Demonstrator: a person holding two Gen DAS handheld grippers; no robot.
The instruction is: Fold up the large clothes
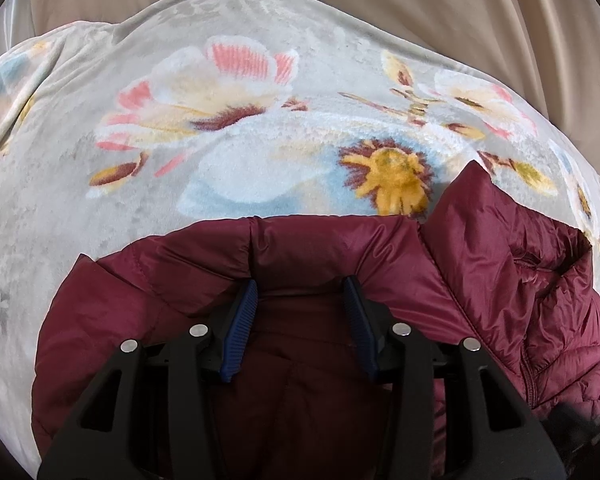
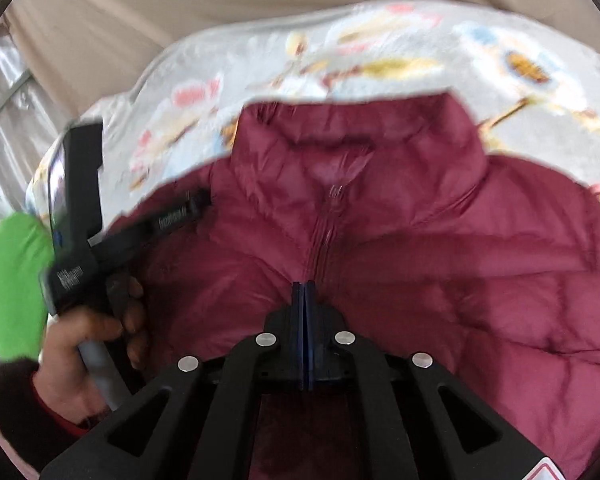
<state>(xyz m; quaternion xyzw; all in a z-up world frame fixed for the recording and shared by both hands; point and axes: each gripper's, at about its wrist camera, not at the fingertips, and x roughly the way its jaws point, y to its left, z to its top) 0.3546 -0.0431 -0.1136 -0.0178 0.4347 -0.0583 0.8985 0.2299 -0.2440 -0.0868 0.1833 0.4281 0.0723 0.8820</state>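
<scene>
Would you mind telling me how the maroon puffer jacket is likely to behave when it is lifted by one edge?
The maroon puffer jacket will probably flop and drape, since its quilted panels already crease and fold. Its padding suggests it is light for its bulk. The shiny shell looks slippery, so it may slide on the floral blanket.

Left gripper (image 1: 300, 292): fingers spread apart. Right gripper (image 2: 305, 292): fingers pressed together. Left hand (image 2: 80, 344) grips its handle.
</scene>
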